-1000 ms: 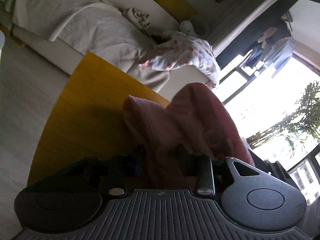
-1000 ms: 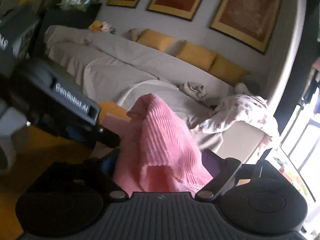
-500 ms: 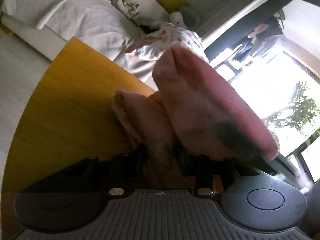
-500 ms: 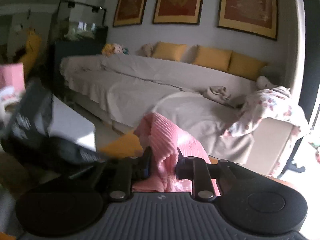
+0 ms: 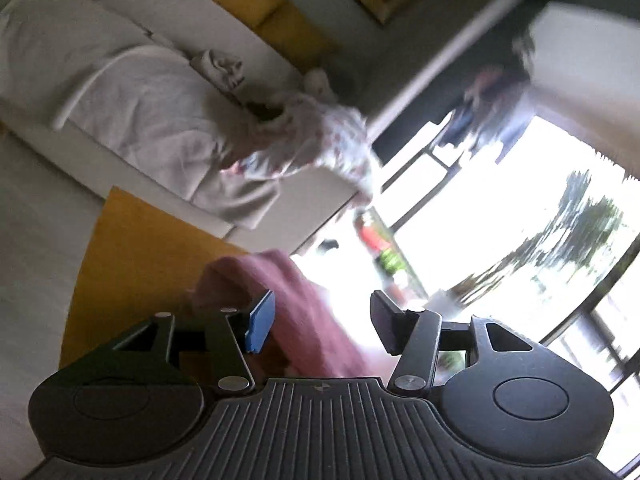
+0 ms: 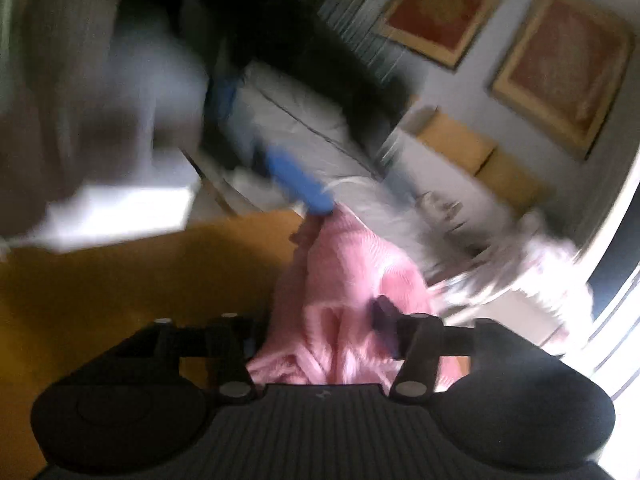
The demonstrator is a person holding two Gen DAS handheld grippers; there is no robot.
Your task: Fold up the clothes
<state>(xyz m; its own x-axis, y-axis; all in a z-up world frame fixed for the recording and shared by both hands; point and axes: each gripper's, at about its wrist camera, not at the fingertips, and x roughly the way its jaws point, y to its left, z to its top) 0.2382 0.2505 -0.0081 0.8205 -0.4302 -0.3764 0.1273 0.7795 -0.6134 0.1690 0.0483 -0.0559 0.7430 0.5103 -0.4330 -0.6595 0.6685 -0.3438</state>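
As both claws let go, the pink ribbed knit garment [image 6: 352, 304] slumps onto the yellow wooden table [image 5: 132, 264].

The left gripper [image 5: 322, 320] is opening, its blue pad [image 5: 260, 322] beside the cloth, apparently not pinching; the right gripper [image 6: 316, 336] is opening too, fabric loose between its jaws. This looks like releasing a finished fold. A grey-covered sofa [image 5: 132, 96] sits beyond.
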